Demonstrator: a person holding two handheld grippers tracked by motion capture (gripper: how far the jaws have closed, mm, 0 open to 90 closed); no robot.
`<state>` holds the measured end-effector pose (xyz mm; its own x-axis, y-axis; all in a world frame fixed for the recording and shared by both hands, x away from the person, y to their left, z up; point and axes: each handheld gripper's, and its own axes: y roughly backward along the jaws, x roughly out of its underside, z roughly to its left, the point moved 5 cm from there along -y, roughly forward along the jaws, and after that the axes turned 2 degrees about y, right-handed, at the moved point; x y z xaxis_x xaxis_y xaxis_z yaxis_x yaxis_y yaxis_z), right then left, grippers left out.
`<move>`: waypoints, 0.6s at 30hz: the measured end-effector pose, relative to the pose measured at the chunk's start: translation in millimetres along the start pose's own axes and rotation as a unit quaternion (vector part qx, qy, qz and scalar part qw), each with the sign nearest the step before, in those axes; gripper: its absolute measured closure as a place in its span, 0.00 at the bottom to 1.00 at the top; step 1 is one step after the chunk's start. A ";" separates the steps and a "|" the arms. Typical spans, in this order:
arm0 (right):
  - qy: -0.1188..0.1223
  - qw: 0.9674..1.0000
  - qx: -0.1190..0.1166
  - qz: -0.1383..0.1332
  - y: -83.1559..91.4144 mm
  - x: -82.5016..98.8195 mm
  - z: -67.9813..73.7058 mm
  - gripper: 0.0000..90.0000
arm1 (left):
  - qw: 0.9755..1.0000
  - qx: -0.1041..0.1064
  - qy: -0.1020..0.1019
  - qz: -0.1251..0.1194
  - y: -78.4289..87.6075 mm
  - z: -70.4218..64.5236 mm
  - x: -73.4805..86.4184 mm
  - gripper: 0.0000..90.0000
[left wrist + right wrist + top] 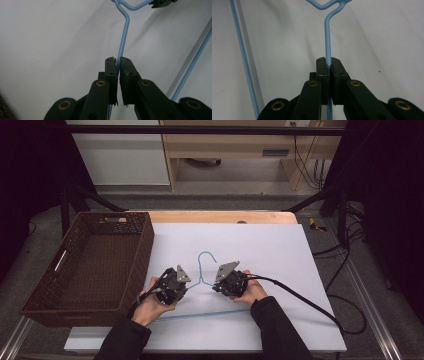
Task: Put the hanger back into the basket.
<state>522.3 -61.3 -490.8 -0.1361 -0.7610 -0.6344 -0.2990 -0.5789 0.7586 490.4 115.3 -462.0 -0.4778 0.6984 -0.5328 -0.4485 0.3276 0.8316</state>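
A light blue wire hanger [204,265] lies on the white tabletop [260,250], hook pointing away from me. My left gripper [186,286] is shut on the hanger's left shoulder wire [123,42], which runs up between its pads [111,71]. My right gripper [216,284] is shut on the right shoulder wire [327,37], pinched between its pads [322,71]. The hanger's bottom bar [242,55] runs to one side of the right jaws, and the same bar [193,62] passes beside the left jaws. The tip of the other gripper [161,3] shows at the top of the left gripper view.
A dark brown wicker basket [47,292] with nothing inside stands at the table's left side, close to my left hand. A black cable [305,302] trails from the right gripper over the table's right edge. A wooden strip [220,216] borders the far edge.
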 end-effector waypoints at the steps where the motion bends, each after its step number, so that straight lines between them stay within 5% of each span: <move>1: 0.003 1.000 -0.003 0.001 1.0 0.1 0.5 0.97 | 1.000 -0.001 -0.001 -0.003 -0.2 0.0 -0.3 0.94; 10: 0.004 1.000 -0.003 0.001 3.3 -0.3 2.5 0.97 | 0.999 0.003 0.008 -0.031 10.9 1.3 -7.3 0.72; 18: 0.011 1.000 -0.005 -0.002 8.6 -1.9 5.9 0.97 | 1.000 0.015 -0.016 0.007 -1.3 -0.3 -6.3 0.57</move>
<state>514.4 -63.1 -484.0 -0.1141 -0.7642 -0.6348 -0.2903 -0.5854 0.7570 493.7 110.3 -459.8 -0.4591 0.7234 -0.5157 -0.4179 0.3365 0.8439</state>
